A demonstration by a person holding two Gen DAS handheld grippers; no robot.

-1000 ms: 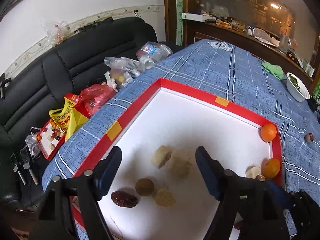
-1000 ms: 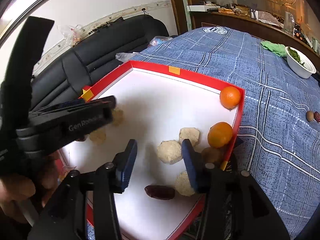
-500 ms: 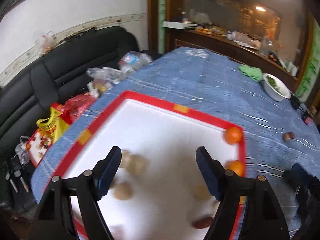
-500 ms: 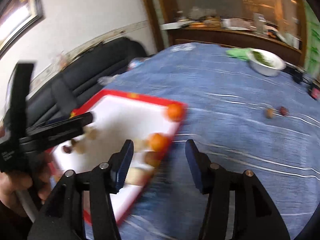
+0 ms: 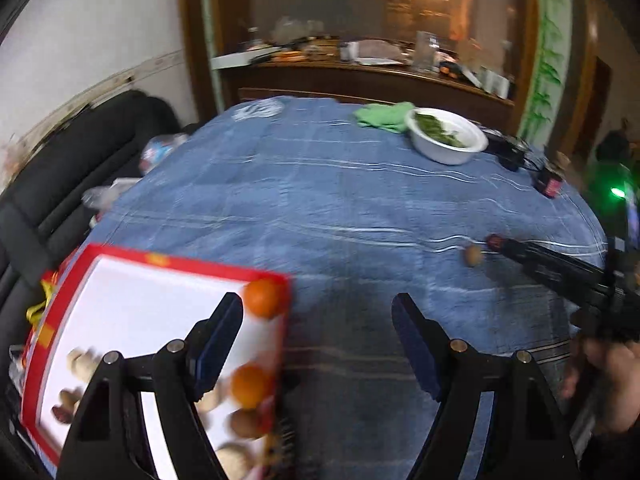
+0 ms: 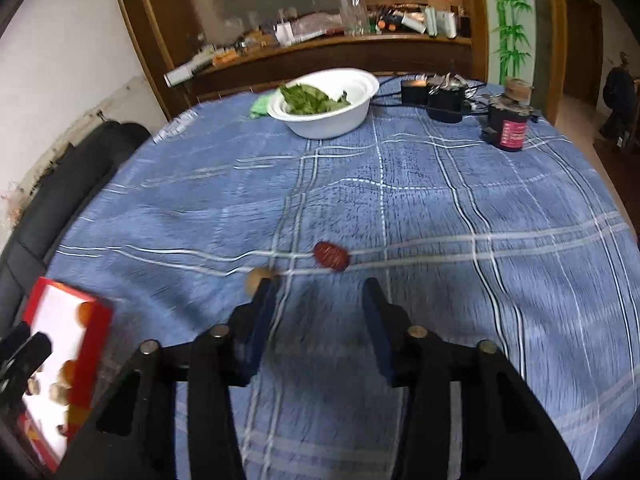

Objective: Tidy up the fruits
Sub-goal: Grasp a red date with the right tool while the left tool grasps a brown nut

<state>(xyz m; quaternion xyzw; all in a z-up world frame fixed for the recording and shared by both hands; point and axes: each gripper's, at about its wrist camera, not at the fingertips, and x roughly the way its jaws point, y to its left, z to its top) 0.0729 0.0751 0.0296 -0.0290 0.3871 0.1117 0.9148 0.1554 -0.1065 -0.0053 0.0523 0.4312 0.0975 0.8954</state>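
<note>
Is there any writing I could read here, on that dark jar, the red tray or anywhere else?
None can be read.
Dark jar: pink label with pale print, too small to read.
Blue tablecloth: white printed patch at its far edge, blurred.
Red tray: yellow patch on its rim, blurred, no letters visible.
Bottles on the shelf: labels too small.

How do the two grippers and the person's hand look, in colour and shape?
Both the left gripper and the right gripper have black angular plastic frames, silver rivets and dark blue fingertip pads. The bare right hand appears blurred. No cables or markings are readable.
</note>
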